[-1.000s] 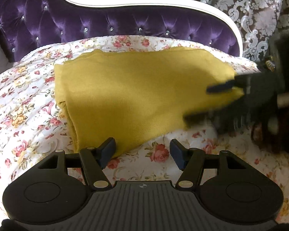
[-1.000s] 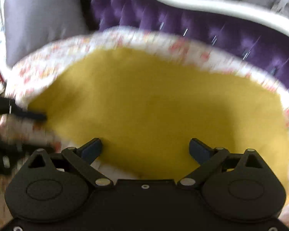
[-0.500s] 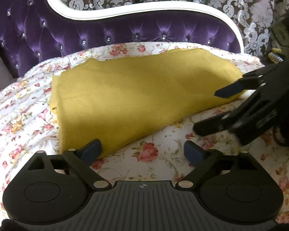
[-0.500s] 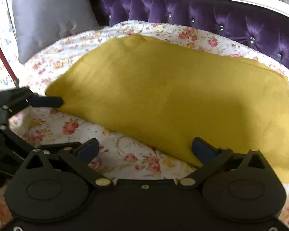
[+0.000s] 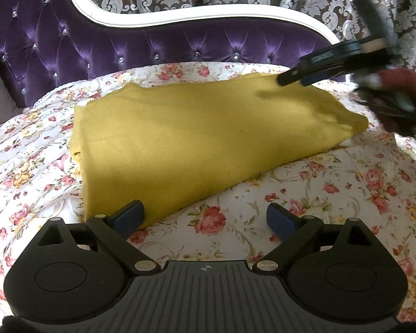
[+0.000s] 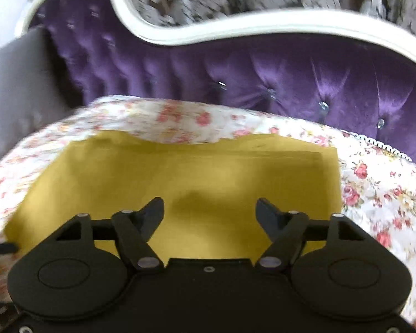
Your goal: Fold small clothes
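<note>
A folded mustard-yellow knit cloth (image 5: 202,141), finely ribbed and roughly wedge-shaped, lies in the middle of the floral quilted bedspread (image 5: 346,194). Your left gripper (image 5: 205,216) hovers at the cloth's near corner, jaws wide apart, empty. Your right gripper (image 6: 209,213) hangs over the cloth, jaws apart, empty. A tufted purple velvet headboard (image 5: 124,47) rises behind.

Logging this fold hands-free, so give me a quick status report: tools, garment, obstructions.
Left tool open, empty, at near edge of yellow garment. Right tool open, empty, above it. Garment folded flat on floral bedspread. Nothing in the way.
</note>
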`<control>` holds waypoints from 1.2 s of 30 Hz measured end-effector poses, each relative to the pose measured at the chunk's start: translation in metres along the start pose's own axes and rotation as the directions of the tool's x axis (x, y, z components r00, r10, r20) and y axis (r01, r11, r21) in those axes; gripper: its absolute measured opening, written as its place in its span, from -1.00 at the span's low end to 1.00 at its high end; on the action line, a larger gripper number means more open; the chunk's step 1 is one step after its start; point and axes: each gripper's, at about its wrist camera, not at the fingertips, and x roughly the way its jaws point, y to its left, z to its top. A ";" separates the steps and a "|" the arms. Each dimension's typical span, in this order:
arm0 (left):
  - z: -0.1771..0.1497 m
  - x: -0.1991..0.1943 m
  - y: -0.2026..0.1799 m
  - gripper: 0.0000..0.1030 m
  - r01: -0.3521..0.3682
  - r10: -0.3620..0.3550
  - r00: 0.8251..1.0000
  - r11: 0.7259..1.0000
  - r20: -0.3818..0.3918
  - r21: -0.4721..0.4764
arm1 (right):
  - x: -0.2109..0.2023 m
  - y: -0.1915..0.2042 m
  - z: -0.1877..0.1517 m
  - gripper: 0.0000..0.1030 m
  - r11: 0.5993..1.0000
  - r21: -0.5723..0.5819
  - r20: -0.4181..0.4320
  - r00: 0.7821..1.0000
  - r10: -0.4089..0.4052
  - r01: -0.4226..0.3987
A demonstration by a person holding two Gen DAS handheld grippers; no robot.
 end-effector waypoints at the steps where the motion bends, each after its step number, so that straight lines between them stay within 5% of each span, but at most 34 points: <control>1: 0.000 0.000 0.000 0.86 0.000 0.000 1.000 1.000 0.000 0.001 | 0.012 -0.007 0.001 0.35 1.000 0.005 -0.017 1.000 -0.025 0.025; 7: 0.000 0.001 0.000 0.85 -0.001 0.001 1.000 1.000 -0.002 0.003 | 0.032 -0.043 0.004 0.24 0.980 0.038 -0.002 0.981 -0.194 0.194; 9: 0.000 0.000 0.001 0.85 0.001 -0.001 1.000 1.000 -0.004 0.005 | 0.021 -0.060 0.003 0.29 0.975 0.114 0.018 0.981 -0.195 0.192; 14: 0.010 -0.001 0.005 0.84 0.015 -0.016 0.999 0.999 -0.031 -0.029 | -0.025 -0.088 -0.015 0.47 0.966 0.246 0.090 0.991 -0.103 0.078; 21: 0.055 -0.012 0.015 0.78 0.112 -0.118 0.993 0.968 -0.015 -0.224 | -0.059 -0.091 -0.053 0.62 0.956 0.282 0.071 0.996 0.062 -0.080; 29: 0.112 0.022 -0.007 0.78 0.068 -0.073 0.997 0.980 -0.018 -0.185 | -0.047 -0.096 -0.060 0.63 0.933 0.329 0.072 0.989 0.127 -0.144; 36: 0.116 0.083 -0.006 0.78 0.036 -0.073 0.989 0.964 -0.132 -0.262 | -0.017 -0.114 -0.049 0.64 0.901 0.381 0.068 0.978 0.196 -0.207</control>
